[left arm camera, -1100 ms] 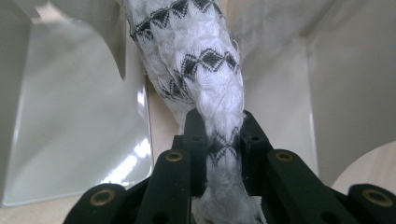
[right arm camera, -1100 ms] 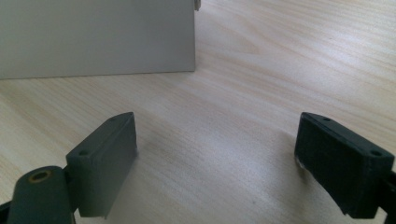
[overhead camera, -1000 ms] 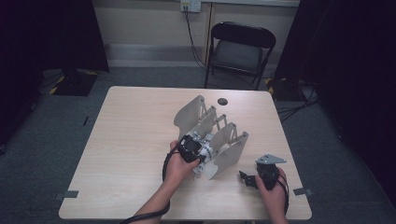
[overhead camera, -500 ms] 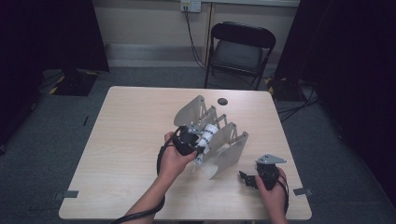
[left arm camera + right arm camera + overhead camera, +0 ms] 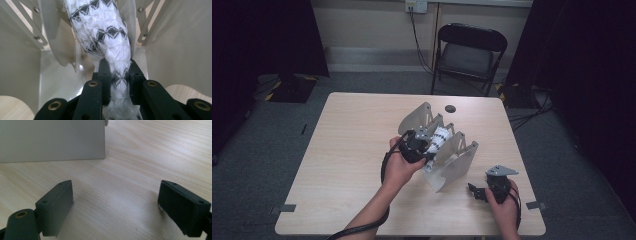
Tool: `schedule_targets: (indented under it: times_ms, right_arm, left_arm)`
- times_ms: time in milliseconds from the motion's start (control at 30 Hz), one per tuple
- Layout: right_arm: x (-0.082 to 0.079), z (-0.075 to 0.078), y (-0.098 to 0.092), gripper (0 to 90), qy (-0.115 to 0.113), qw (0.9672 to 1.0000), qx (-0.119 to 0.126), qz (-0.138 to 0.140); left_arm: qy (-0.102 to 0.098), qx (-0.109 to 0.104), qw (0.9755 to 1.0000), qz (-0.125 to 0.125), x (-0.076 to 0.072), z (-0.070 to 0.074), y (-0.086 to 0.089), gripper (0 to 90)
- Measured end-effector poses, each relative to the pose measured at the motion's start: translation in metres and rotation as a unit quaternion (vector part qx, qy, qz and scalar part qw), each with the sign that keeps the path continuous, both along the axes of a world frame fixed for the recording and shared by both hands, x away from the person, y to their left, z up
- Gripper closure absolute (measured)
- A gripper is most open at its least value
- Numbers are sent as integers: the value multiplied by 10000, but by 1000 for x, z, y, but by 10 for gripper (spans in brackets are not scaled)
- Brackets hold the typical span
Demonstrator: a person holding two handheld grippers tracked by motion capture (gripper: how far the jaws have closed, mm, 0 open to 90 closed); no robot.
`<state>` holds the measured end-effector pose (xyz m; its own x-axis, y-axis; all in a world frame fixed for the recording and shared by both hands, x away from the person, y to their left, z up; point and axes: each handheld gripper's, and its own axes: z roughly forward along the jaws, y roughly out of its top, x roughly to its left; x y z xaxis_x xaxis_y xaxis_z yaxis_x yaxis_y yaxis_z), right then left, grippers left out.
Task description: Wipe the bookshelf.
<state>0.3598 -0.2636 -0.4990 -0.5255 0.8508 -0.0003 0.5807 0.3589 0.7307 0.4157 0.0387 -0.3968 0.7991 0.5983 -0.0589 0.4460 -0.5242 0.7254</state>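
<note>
Left tongs pinch a rolled white-and-black cloth, its long axis running straight ahead from the tips into a slot of the grey folding rack mid-desk. Right tongs are spread and hold nothing, parked on the desk just beside the rack's near end. The left hand does the work.

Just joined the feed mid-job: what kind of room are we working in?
Probably a lab or studio set up for recording, not a home. A bare wooden table stands on grey carpet, black curtains hang at both sides, a folding chair sits behind, and tape marks lie on the floor by the table's corners.
</note>
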Motion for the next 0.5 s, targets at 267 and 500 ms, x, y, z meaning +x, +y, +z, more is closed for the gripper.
schedule_targets:
  times_ms: [267,500]
  right_arm:
    - [0,0,0,123,3,10000,-2,7]
    - [0,0,0,123,-2,10000,-3,15]
  left_arm:
    - [192,46,9998,-12,-4,-26,1,776]
    - [303,150,9994,75,-2,-48,3,755]
